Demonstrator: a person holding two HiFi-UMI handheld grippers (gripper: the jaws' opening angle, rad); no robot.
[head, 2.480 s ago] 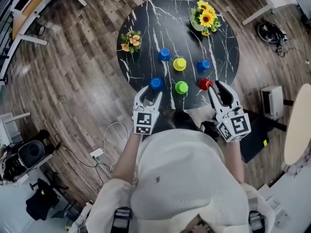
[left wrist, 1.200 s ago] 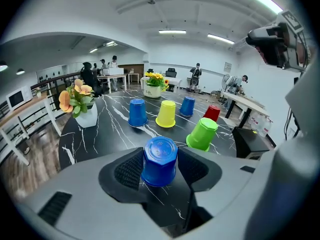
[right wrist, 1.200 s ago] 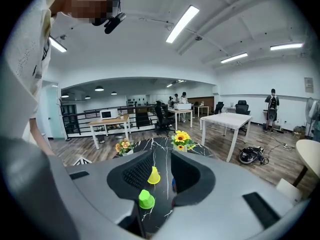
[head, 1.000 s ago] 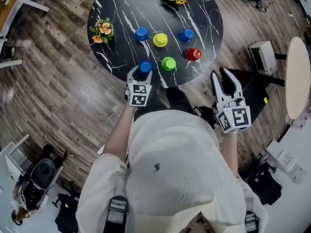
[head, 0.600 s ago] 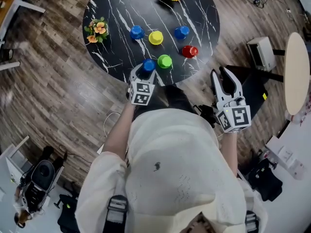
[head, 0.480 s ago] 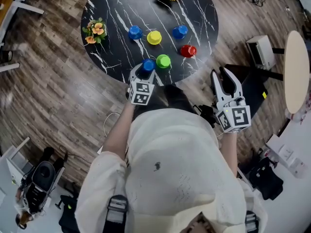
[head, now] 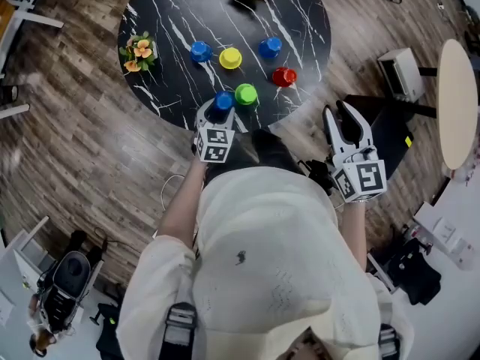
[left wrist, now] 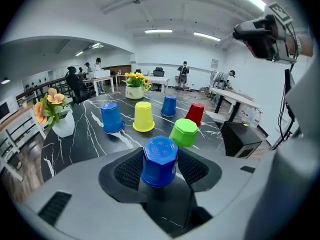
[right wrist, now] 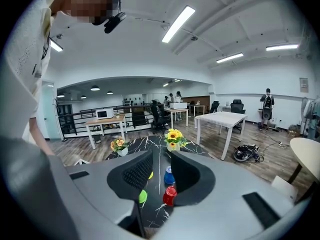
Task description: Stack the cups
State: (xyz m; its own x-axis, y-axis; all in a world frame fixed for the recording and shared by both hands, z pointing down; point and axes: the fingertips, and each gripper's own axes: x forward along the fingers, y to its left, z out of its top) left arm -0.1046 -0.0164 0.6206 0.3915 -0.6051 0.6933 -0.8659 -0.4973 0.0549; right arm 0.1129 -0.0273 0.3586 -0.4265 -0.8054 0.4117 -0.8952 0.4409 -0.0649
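the left gripper (head: 220, 109) is clenched on an upturned blue cup (left wrist: 159, 161), its ribbed pads (left wrist: 131, 170) pressing the cup's two sides, just left of the green cup (head: 245, 94) at the near edge of the round black marble table (head: 172, 21). the step looks like carrying this blue cup onto another cup, and the green cup right beside it seems the closest target. to do it well, lift straight up until the rim clears the green cup's top, hold the cup level, centre it over that octagonal base and lower it without squeezing harder, since thin plastic would likely flex. the pads sit low on the cup, so the jaws could knock the green cup on the way down. whether the blue cup is off the table i cannot tell. the left forearm reaches forward, gripper aimed across the table. well right of the green cup, the right gripper (head: 339, 115) hangs off the table beside the body, jaws partly apart with nothing between them, pointing toward the red cup (head: 283, 76)
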